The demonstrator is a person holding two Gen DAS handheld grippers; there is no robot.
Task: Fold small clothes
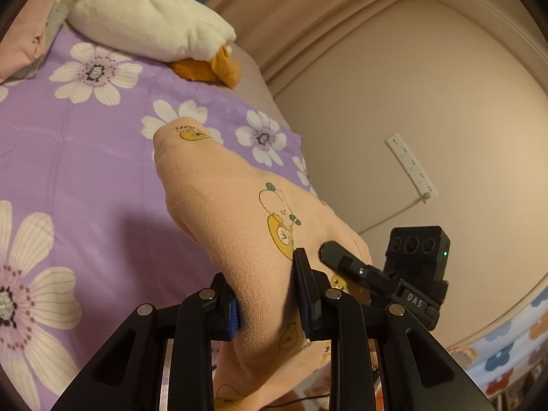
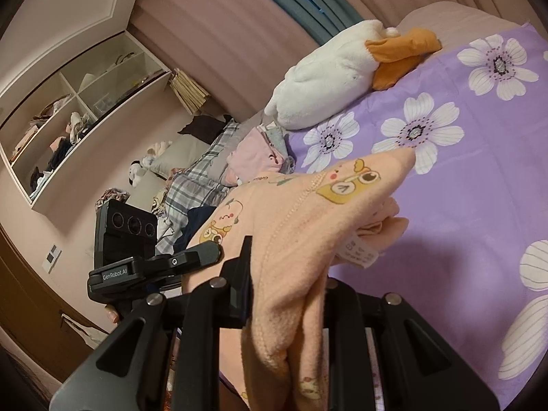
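A small peach garment (image 1: 222,198) printed with cartoon animals hangs in the air above the purple flowered bedsheet (image 1: 85,171). My left gripper (image 1: 265,284) is shut on a bunched fold of it between the blue pads. In the right wrist view the same garment (image 2: 301,212) drapes over my right gripper (image 2: 287,274), which is shut on its stitched edge. The cloth hides that gripper's right finger, and a white care label dangles from the fabric. Each view shows the other gripper close beside: the right one (image 1: 342,257) and the left one (image 2: 202,251).
A white plush duck (image 1: 147,20) (image 2: 325,78) lies at the bed's far end. A stack of pink and grey clothes (image 1: 27,44) (image 2: 257,150) sits beside it. More clothes and a plaid cloth (image 2: 198,171) lie past the bed, under an open wall shelf (image 2: 68,109).
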